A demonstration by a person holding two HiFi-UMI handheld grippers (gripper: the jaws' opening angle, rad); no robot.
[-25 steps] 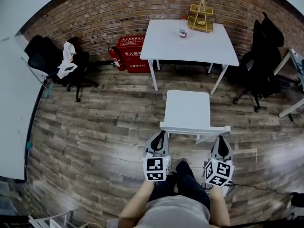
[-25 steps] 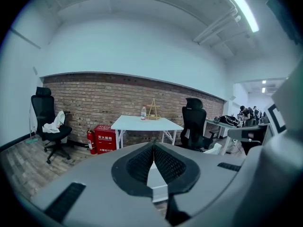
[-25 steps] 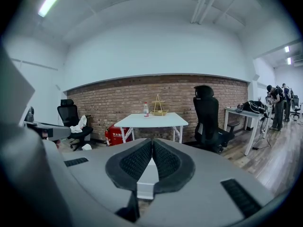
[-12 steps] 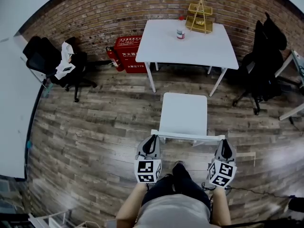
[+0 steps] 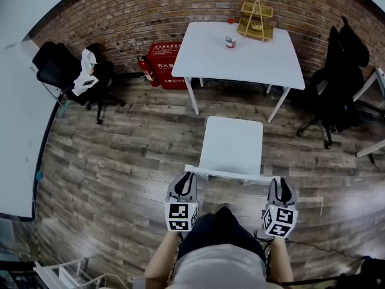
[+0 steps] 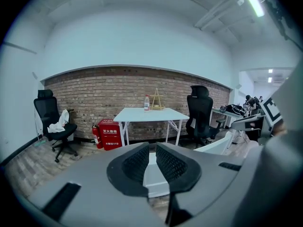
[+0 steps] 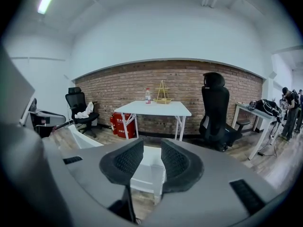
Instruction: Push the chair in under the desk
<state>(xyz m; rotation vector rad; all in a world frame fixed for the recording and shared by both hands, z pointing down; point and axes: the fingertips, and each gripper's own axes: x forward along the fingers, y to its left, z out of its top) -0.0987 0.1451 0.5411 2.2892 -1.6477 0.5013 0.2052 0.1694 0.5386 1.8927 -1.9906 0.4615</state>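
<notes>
The right gripper (image 5: pixel 281 184) was shut a second ago and its jaws are opening now, empty. The left gripper (image 5: pixel 184 179) is nearly closed at the backrest. The chair (image 5: pixel 231 143) sits short of the desk (image 5: pixel 240 47) (more pushing needed).

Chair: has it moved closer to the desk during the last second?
No, not noticeably. In the head view the far seat edge of the chair lies level with the front leg feet of the desk, as before.
</notes>
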